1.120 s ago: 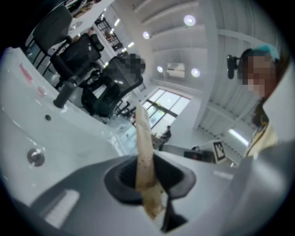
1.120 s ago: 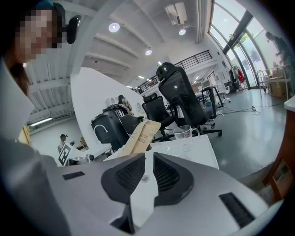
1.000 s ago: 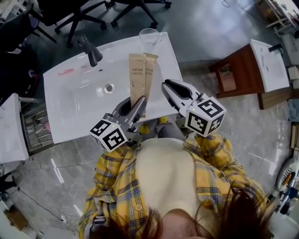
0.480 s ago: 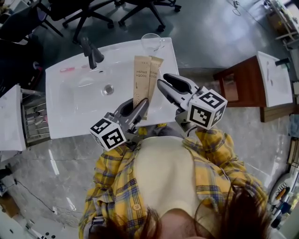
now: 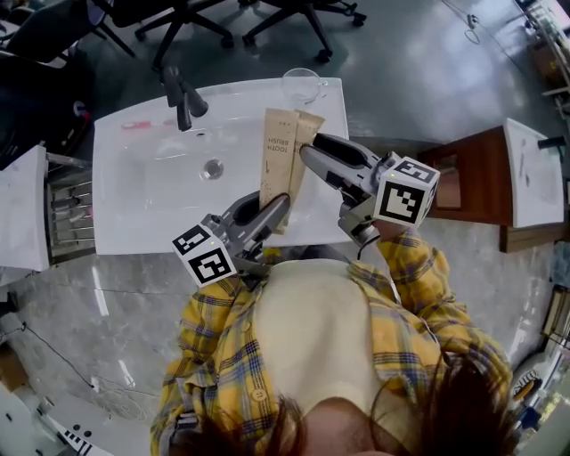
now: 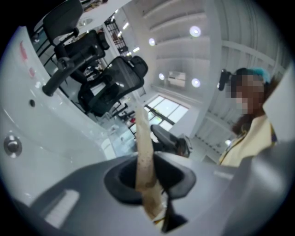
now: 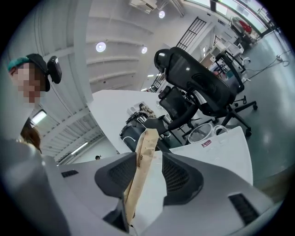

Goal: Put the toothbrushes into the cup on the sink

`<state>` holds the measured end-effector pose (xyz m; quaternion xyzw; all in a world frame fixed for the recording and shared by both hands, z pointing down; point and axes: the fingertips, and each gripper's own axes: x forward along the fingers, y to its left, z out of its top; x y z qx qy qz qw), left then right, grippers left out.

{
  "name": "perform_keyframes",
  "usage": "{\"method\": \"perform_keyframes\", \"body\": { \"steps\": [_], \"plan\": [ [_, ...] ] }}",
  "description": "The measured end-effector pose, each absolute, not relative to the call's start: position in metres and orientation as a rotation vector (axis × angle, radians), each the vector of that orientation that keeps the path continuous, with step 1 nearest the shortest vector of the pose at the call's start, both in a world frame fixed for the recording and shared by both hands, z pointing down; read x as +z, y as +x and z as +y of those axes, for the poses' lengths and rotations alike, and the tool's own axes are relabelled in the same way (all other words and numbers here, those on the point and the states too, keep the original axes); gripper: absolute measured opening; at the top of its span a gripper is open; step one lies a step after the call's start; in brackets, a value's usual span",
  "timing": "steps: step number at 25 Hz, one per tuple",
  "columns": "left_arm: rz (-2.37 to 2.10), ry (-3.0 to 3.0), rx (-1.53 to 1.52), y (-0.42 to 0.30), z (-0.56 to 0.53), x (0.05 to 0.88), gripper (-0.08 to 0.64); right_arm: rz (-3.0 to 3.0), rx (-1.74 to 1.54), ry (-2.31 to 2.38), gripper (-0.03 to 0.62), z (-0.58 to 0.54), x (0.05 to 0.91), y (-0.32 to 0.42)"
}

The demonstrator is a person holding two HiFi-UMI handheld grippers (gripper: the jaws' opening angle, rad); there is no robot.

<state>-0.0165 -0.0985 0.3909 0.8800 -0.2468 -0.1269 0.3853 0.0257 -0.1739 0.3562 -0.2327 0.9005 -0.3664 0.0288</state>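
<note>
Two kraft-paper toothbrush boxes stand side by side over the white sink. My left gripper is shut on their lower end; in the left gripper view a box runs edge-on between the jaws of that gripper. My right gripper has just been opening its jaws. They straddle the right-hand box, which lies against one jaw with a gap to the other, in that gripper. The clear glass cup stands on the sink's far right corner, and shows as the cup.
A dark faucet stands at the sink's back, with the drain below it and a pink item on the rim. Office chairs are behind the sink, a brown wooden table to the right, a white rack to the left.
My right gripper has swung in toward the boxes and its jaws have opened around the right-hand box. The left gripper keeps its hold on the boxes, almost unmoved.
</note>
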Motion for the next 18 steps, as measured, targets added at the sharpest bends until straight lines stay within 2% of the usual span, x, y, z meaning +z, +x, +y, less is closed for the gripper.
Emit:
{"method": "perform_keyframes", "body": {
  "steps": [4, 11, 18],
  "plan": [
    [-0.61, 2.239, -0.317, -0.013, -0.099, 0.393, 0.064, 2.775, -1.155, -0.675, 0.14, -0.177, 0.358, 0.023],
    [-0.612, 2.253, -0.311, -0.01, -0.101, 0.393, 0.064, 2.766, -1.137, -0.684, 0.063, -0.178, 0.356, 0.025],
    [-0.634, 2.257, -0.331, -0.003, -0.105, 0.39, 0.066, 2.748, -1.139, -0.732, 0.058, -0.181, 0.351, 0.034]
  ]
}}
